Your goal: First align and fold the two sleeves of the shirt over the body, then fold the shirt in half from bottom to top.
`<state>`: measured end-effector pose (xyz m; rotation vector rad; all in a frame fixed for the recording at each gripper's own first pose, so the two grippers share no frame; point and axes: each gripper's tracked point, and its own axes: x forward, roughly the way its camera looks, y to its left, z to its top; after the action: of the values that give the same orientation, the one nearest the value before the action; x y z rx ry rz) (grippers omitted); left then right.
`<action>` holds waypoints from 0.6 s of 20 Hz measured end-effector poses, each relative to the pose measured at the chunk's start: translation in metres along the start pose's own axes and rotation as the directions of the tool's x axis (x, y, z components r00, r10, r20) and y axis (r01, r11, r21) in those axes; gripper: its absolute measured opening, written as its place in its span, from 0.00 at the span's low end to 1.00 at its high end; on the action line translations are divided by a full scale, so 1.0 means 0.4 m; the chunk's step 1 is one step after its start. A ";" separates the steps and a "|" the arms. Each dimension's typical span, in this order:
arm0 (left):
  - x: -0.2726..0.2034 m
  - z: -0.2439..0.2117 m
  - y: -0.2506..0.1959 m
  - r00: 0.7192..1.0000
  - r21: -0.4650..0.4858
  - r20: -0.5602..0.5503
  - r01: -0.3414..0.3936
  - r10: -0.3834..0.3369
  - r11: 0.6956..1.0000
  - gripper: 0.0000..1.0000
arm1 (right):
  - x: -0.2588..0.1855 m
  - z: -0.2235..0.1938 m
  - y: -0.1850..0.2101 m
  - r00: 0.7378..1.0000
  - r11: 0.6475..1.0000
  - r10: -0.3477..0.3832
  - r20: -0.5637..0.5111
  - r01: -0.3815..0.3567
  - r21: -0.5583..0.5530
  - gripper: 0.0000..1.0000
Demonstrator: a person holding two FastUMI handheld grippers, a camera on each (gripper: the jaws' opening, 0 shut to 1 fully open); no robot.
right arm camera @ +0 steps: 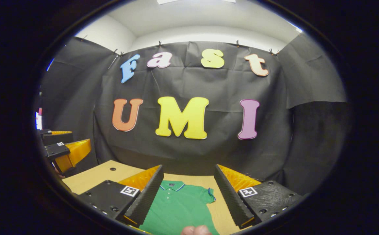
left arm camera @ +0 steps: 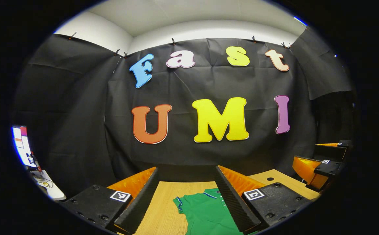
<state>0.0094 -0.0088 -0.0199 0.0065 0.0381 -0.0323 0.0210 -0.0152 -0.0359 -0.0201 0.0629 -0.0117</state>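
From where I sit, both grippers hang above the near edge of the wooden table [left arm camera: 163,209], each with its jaws spread wide and nothing between them.

In the left gripper view, my left gripper [left arm camera: 187,182] frames the green polo shirt [left arm camera: 205,212], which lies flat on the table. One short sleeve [left arm camera: 178,204] with a blue-and-white trimmed cuff sticks out to the left, and the collar [left arm camera: 211,193] with the same trim points toward the far wall. The right finger [left arm camera: 230,200] covers part of the shirt's right side. Far off at the right edge I see the right gripper [left arm camera: 320,166], also held up off the table; I cannot judge its opening from there. A lit screen [left arm camera: 22,147] stands at the far left, too blurred for me to read.

In the right gripper view, my right gripper [right arm camera: 188,186] looks down on the same shirt [right arm camera: 179,209]: collar [right arm camera: 171,186] at the far end, a button placket [right arm camera: 167,197] below it, the other short sleeve [right arm camera: 207,195] spread to the right. A bit of a hand [right arm camera: 196,230] shows at the near edge, over the shirt's lower part. The left gripper [right arm camera: 62,150] sits at the left edge.

I can find no brand mark or readable writing on the shirt. Each gripper body carries small square black-and-white marker tags [right arm camera: 129,191], patterns rather than text. A dark round hole [right arm camera: 112,169] sits in the tabletop at the far left.
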 end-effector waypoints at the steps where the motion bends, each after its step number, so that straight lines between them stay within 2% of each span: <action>1: 0.006 -0.004 -0.002 1.000 -0.004 -0.001 0.000 0.000 1.000 1.00 | 0.008 -0.004 -0.005 1.000 1.000 -0.003 -0.008 0.003 0.000 0.96; 7: 0.060 -0.031 0.005 0.999 -0.020 -0.011 -0.037 0.037 0.999 1.00 | 0.098 -0.061 -0.085 0.997 0.998 -0.024 -0.068 0.020 -0.059 0.96; 12: 0.124 0.004 -0.045 1.000 0.029 0.002 -0.017 0.017 0.999 1.00 | 0.261 -0.190 -0.188 0.984 0.998 -0.030 -0.175 0.019 -0.064 0.95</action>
<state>0.0586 -0.0284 -0.0204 0.0359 0.0355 -0.0159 0.1195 -0.0931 -0.1165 -0.0816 0.2397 -0.0365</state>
